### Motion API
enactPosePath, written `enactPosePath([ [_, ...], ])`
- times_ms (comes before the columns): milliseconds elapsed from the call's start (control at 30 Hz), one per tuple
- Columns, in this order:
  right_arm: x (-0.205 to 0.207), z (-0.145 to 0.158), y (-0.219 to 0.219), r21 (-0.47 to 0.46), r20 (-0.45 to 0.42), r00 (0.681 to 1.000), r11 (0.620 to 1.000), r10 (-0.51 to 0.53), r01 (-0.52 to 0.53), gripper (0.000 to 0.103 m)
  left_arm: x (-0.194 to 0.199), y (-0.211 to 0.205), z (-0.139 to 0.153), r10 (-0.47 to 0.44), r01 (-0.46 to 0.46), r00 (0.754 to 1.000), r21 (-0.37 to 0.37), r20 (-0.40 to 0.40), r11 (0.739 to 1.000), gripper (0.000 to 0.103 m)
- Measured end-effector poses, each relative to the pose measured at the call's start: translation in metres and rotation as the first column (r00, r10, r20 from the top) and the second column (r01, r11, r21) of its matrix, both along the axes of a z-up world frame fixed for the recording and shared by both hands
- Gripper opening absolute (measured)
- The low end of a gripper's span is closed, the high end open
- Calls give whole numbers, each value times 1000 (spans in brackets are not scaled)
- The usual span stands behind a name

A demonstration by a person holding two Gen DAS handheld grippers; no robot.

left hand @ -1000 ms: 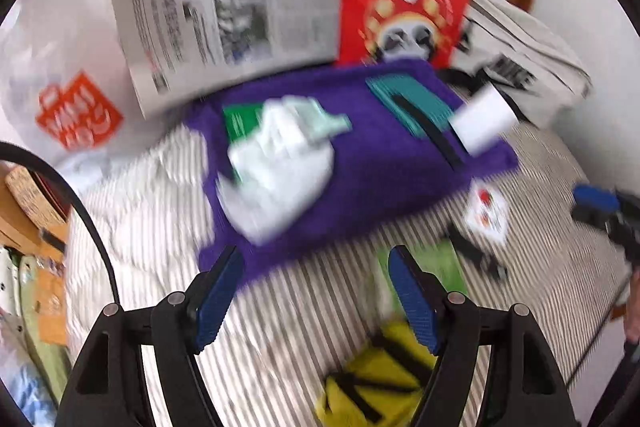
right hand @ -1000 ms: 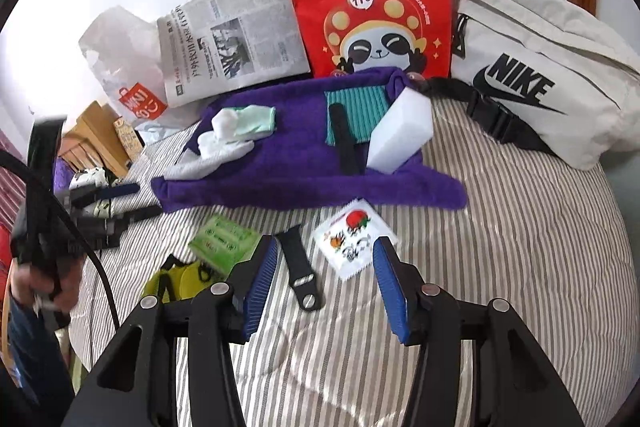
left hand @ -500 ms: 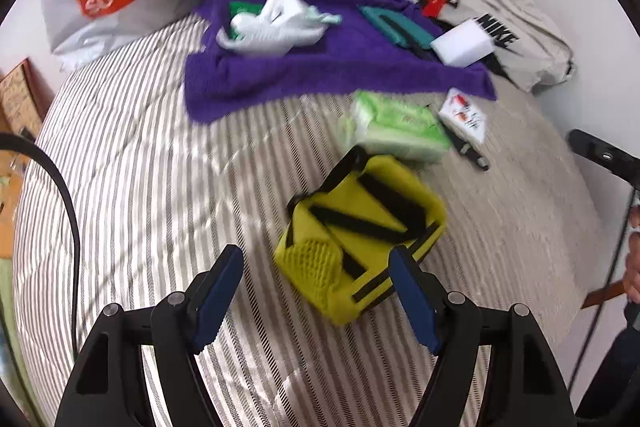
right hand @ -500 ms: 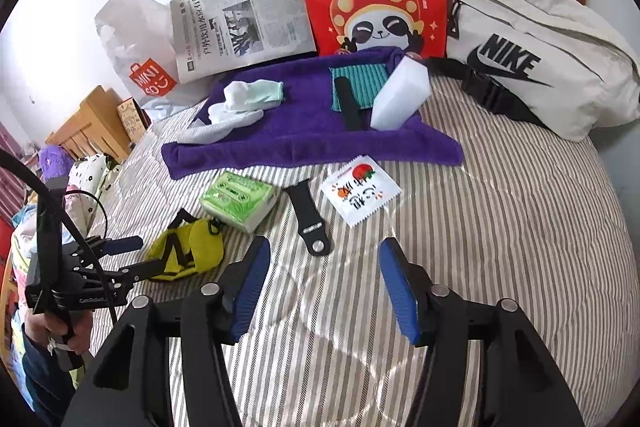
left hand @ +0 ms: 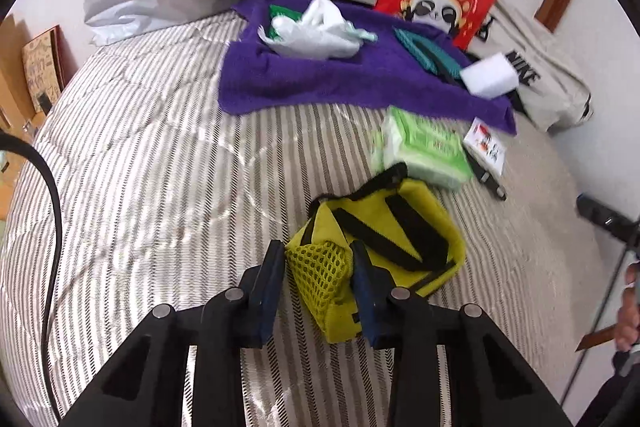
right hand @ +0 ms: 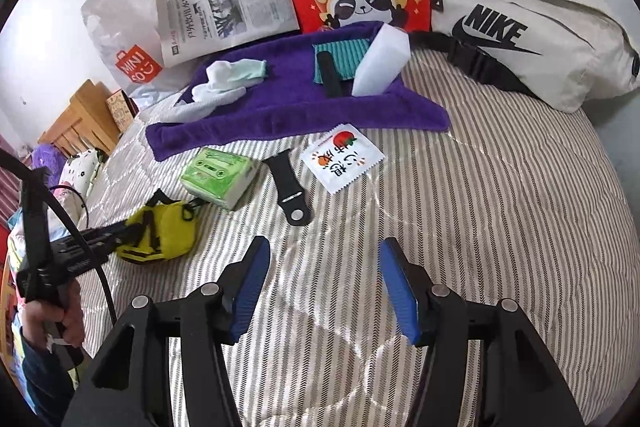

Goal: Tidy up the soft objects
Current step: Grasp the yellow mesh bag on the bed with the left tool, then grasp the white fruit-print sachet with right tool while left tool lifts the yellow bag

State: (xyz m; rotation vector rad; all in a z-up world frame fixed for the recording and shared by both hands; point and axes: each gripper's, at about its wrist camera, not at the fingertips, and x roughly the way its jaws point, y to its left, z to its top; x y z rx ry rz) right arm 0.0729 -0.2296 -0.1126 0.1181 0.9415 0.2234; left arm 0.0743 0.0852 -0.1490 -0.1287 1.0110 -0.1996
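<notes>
Left wrist view: the left gripper [left hand: 318, 267] has just been closing, and its blue pads now pinch the mesh end of the yellow pouch [left hand: 384, 239], which lies on the striped bedspread [left hand: 140, 167]. Gripping the netted corner suits a limp item: the fabric bunches between the pads rather than slipping. Just beyond the pouch lies a green tissue pack [left hand: 424, 151], with a small printed sachet [left hand: 486, 146] beside it. Further back, the purple towel [left hand: 320, 83] carries white socks [left hand: 316, 35] and a white sponge block [left hand: 490, 79], likely the collecting spot.

Right wrist view: the right gripper [right hand: 325, 287] hangs released over bare bedspread, nothing between its jaws. Ahead of it are a black watch strap [right hand: 290, 187] and the sachet, near the towel's front edge. At left, the other gripper meets the yellow pouch. A beige Nike bag [right hand: 532, 27] rests against the wall.
</notes>
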Motion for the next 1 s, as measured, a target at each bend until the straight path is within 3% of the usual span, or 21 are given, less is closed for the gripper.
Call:
enactPosePath([
  [433, 56, -24, 10, -54, -25, 1000, 999, 6, -7, 57, 14, 4, -9, -25, 26, 1000, 36, -16, 999, 30],
  [633, 99, -39, 16, -108, -44, 999, 994, 26, -31, 57, 15, 2, -9, -40, 41, 999, 45, -18, 998, 31],
  [767, 117, -55, 27, -198, -76, 995, 978, 58, -72, 57, 15, 5, -10, -41, 41, 999, 21, -25, 999, 32],
  [900, 122, -60, 42, -260, -62, 991, 957, 117, -129, 79, 14, 4, -11, -48, 48, 999, 32, -23, 998, 33],
  [1000, 127, -60, 48, -279, -37, 988, 948, 148, -152, 80, 15, 3, -11, -49, 50, 998, 36, -27, 998, 33],
])
